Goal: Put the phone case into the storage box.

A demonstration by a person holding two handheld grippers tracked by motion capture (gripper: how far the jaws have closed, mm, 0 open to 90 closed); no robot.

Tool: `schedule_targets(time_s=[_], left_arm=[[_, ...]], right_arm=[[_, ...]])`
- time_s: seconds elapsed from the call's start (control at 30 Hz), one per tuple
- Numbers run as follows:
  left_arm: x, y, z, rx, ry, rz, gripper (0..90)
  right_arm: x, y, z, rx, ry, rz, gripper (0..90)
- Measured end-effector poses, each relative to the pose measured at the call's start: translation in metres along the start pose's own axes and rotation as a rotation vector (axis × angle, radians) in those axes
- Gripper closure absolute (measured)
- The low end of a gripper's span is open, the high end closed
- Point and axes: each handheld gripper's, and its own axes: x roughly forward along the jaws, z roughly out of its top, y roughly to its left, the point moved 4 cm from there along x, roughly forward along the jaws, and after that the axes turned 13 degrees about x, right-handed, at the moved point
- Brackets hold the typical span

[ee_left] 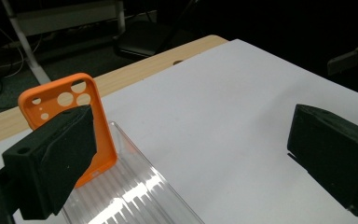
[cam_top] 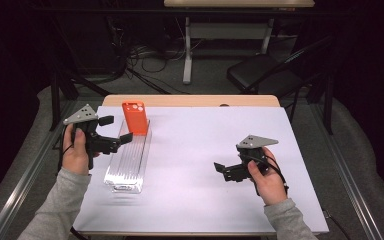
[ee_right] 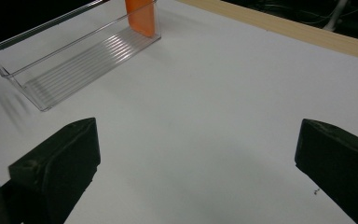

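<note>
Nearest us, our right gripper (cam_top: 228, 169) hangs open over bare sheet. Our left gripper (cam_top: 114, 131), jaws wide, flanks the clear tray (cam_top: 130, 160); a careless nudge could topple the orange phone case (cam_top: 135, 118). It stands upright at the tray's far end, long axis vertical, camera holes up.
</note>
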Motion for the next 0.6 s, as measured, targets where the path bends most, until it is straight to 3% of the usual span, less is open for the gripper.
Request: schedule_targets(time_s=[0.17,0.27,0.6], left_arm=[[-0.005,-0.01,-0.008,0.003,-0.002,-0.002,1.6],[-0.012,-0.015,-0.014,-0.019,-0.031,-0.004,1.6],[-0.024,-0.023,-0.034,-0.047,-0.061,0.012,1.6]], right_arm=[[-0.014,-0.006,-0.004,0.015,-0.026,-0.017,0.0],[-0.02,-0.01,-0.007,0.027,-0.04,-0.021,0.0],[-0.037,-0.024,-0.02,0.075,-0.064,-0.053,0.0]])
